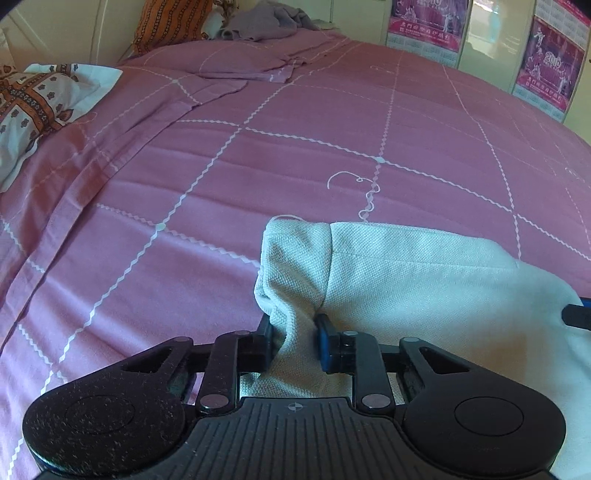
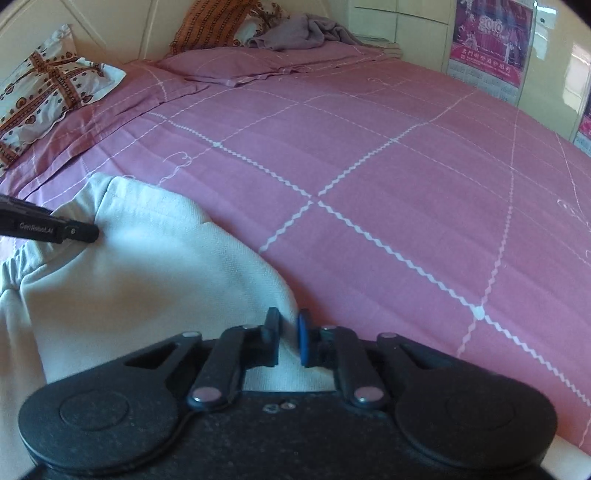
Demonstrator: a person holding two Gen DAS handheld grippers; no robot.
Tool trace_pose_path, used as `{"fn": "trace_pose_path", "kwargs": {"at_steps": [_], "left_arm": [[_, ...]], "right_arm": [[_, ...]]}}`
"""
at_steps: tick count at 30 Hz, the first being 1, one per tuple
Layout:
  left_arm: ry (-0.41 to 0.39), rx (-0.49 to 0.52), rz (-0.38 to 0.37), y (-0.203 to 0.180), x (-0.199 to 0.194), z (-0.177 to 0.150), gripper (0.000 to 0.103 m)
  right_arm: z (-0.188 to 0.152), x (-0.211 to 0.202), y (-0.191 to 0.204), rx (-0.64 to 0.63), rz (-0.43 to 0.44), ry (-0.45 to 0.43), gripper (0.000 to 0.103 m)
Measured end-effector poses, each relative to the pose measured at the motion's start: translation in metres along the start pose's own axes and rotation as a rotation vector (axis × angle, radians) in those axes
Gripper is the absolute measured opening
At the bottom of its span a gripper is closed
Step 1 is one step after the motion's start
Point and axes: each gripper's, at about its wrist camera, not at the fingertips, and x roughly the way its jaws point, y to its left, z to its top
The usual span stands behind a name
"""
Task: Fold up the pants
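Both grippers pinch the pale pants over the pink bed.

The left gripper (image 1: pixel 295 332) has its fingers (image 1: pixel 327 341) closed tight on a bunched fold of the cream pants (image 1: pixel 424 288), cloth squeezed between them. The right gripper (image 2: pixel 287 338) has its fingers (image 2: pixel 303 341) nearly together, clamping an edge of the same pants (image 2: pixel 147 266). The garment hangs between the two, low over the near part of the bed (image 2: pixel 406 184), whose pink cover carries white zigzag lines. Patterned pillows (image 2: pixel 44 92) lie at the far side, and a grey crumpled cloth (image 2: pixel 303 33) sits near the headboard.
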Motion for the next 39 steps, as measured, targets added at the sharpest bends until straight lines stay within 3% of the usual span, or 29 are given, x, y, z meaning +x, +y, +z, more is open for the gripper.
{"fn": "trace_pose_path", "kwargs": {"at_steps": [3, 8, 12, 15, 17, 18, 20, 22, 26, 30, 36, 37, 38, 39], "left_arm": [[-0.029, 0.014, -0.006, 0.003, -0.025, -0.008, 0.02], [-0.06, -0.012, -0.074, 0.03, -0.093, -0.037, 0.019], [-0.029, -0.03, -0.097, 0.049, -0.137, -0.078, 0.019], [0.03, -0.074, -0.111, 0.061, -0.151, -0.108, 0.023], [0.07, -0.112, -0.107, 0.07, -0.16, -0.124, 0.033], [0.091, -0.145, -0.11, 0.076, -0.164, -0.131, 0.039], [0.121, -0.236, -0.142, 0.09, -0.175, -0.144, 0.075], [0.109, -0.314, -0.164, 0.101, -0.19, -0.155, 0.083], [0.119, -0.45, -0.258, 0.113, -0.202, -0.172, 0.088], [0.122, -0.526, -0.338, 0.106, -0.192, -0.178, 0.088], [0.19, -0.559, -0.337, 0.092, -0.171, -0.192, 0.088], [0.193, -0.556, -0.333, 0.092, -0.171, -0.195, 0.08], [0.204, -0.553, -0.335, 0.092, -0.171, -0.198, 0.064], [0.221, -0.56, -0.34, 0.093, -0.168, -0.201, 0.057]], "right_arm": [[-0.009, -0.037, 0.022, -0.042, -0.015, -0.081, 0.009], [-0.049, -0.132, 0.074, -0.107, 0.053, -0.167, 0.009], [-0.11, -0.181, 0.127, -0.107, 0.116, -0.137, 0.009], [-0.152, -0.172, 0.156, -0.065, 0.102, -0.064, 0.012], [-0.17, -0.159, 0.161, -0.005, 0.077, -0.009, 0.024], [-0.177, -0.159, 0.162, 0.038, 0.08, -0.002, 0.024], [-0.179, -0.169, 0.158, 0.103, 0.07, -0.02, 0.025], [-0.181, -0.183, 0.149, 0.204, 0.078, -0.04, 0.031], [-0.192, -0.199, 0.133, 0.328, 0.048, -0.029, 0.045], [-0.211, -0.198, 0.112, 0.5, 0.049, -0.001, 0.045], [-0.231, -0.193, 0.096, 0.671, 0.053, 0.028, 0.045], [-0.233, -0.193, 0.093, 0.689, 0.05, 0.025, 0.045], [-0.234, -0.193, 0.09, 0.709, 0.048, 0.022, 0.045], [-0.235, -0.193, 0.087, 0.733, 0.047, 0.022, 0.045]]}}
